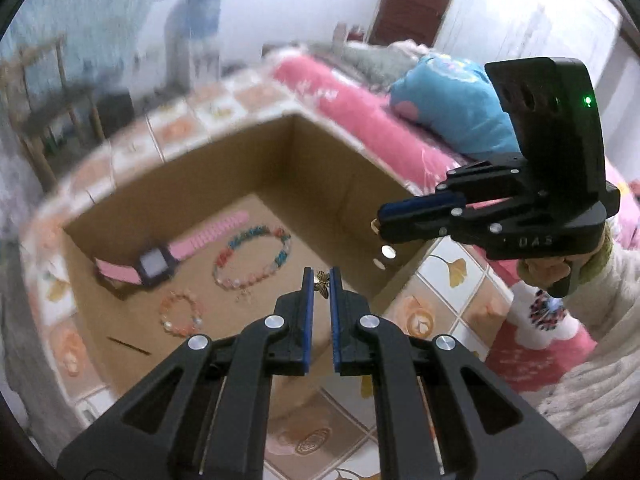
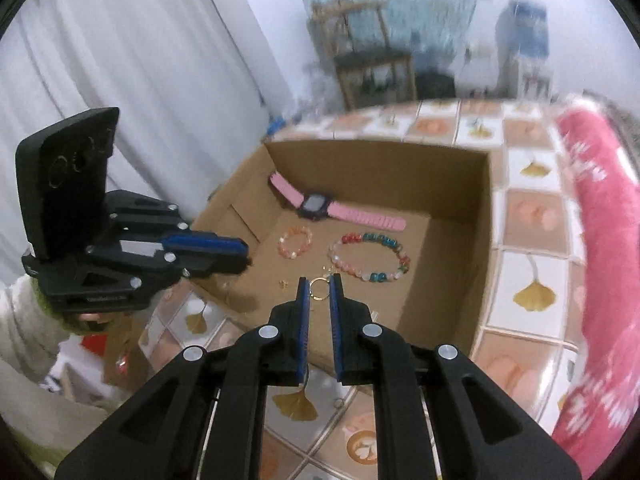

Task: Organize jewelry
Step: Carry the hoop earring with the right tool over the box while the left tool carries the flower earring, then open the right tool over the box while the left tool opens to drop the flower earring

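Both grippers are hovering over the near edge of the open cardboard box (image 1: 328,168), which is sitting on the tiled tabletop (image 1: 448,276), and each is carrying a small piece. The left gripper (image 1: 321,280) is pinching a small gold butterfly charm (image 1: 322,281) at the very tips of its nearly closed jaws; the charm is standing just above the box floor near the near wall. The right gripper (image 2: 319,289) is clamping a thin gold ring (image 2: 318,289) between its fingertips, the ring's plane facing the camera and its loop spanning the narrow gap. Inside the box, a pink-strapped watch (image 2: 316,204) is lying towards the far wall, its strap running across the box; a multicoloured bead bracelet (image 2: 370,256) is lying in the middle of the floor, and a smaller pink-and-orange bead bracelet (image 2: 295,242) is lying just beside it, on the side away from the pink bedding. Some tiny gold bits are lying on the floor between the bracelets and the near wall, too small to identify. In my judgement the coming move turns on each held piece being directly above bare box floor: both grippers are pointing downward into the box from the near side, with clear cardboard ahead of and below the tips, so lowering and releasing appears the likely requirement. Neither hand seems clearly nearer.
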